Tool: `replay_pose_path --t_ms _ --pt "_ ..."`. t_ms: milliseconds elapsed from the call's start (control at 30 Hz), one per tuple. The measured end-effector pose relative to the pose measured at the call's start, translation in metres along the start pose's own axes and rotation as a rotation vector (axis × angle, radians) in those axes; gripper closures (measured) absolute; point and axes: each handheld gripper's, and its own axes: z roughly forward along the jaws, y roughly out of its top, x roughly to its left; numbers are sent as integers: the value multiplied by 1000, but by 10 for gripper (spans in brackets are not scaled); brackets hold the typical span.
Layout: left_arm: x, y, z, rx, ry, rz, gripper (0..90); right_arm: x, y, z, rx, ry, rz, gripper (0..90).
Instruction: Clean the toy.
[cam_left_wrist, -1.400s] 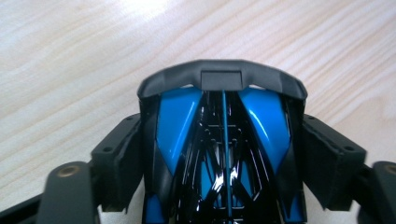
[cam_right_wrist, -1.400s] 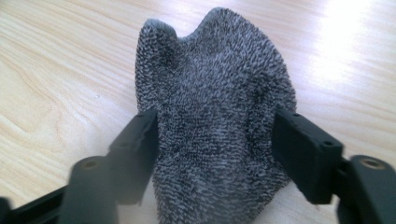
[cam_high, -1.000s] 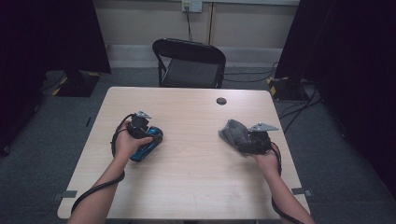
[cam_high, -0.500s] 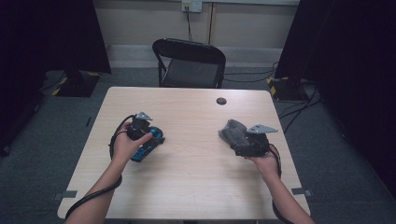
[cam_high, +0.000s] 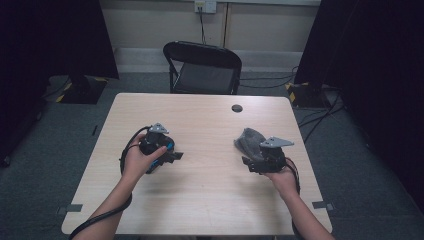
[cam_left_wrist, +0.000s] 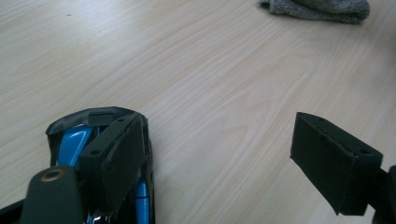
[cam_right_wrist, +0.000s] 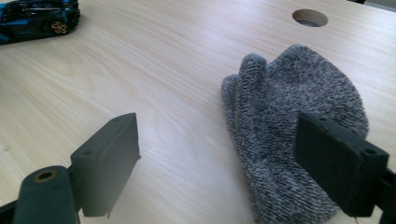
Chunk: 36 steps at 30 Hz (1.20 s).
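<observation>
A blue and black toy car (cam_high: 169, 147) lies on the left half of the wooden table (cam_high: 210, 195). My left gripper (cam_high: 173, 156) hovers right at it. In the left gripper view the car (cam_left_wrist: 74, 140) sits outside the left jaw, and the left gripper (cam_left_wrist: 215, 135) is open with bare wood between its jaws. A grey knitted piece (cam_high: 248, 140) lies on the right half. My right gripper (cam_high: 253, 160) stands just in front of it. Its jaws have just been opening, and the right gripper (cam_right_wrist: 217, 135) is open, with the knit (cam_right_wrist: 285, 107) on the table partly between them, not pressed.
A round cable hole (cam_high: 237, 108) sits near the table's far edge. A black folding chair (cam_high: 202, 67) stands behind the table. Cables trail from both grippers toward the near edge. Grey carpet and dark curtains surround the table.
My left hand has lifted a little and shifted to the right beside the car. My right hand has drawn slightly back from the grey knit.
</observation>
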Motion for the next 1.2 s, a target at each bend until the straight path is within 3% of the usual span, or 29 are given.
replay_pose_path --t_ms 367,533,867,1200 --pt "-16 -6 6 8 -24 35 172 15 0 -1 -4 47 -15 144" --pt "-25 -11 10 13 -63 48 172 22 0 -3 -10 66 -24 144" --pt "-39 -21 19 27 -101 66 172 38 -1 0 -7 107 -54 144" --pt "-50 -29 25 38 -117 97 173 51 -5 3 -2 135 -76 144"
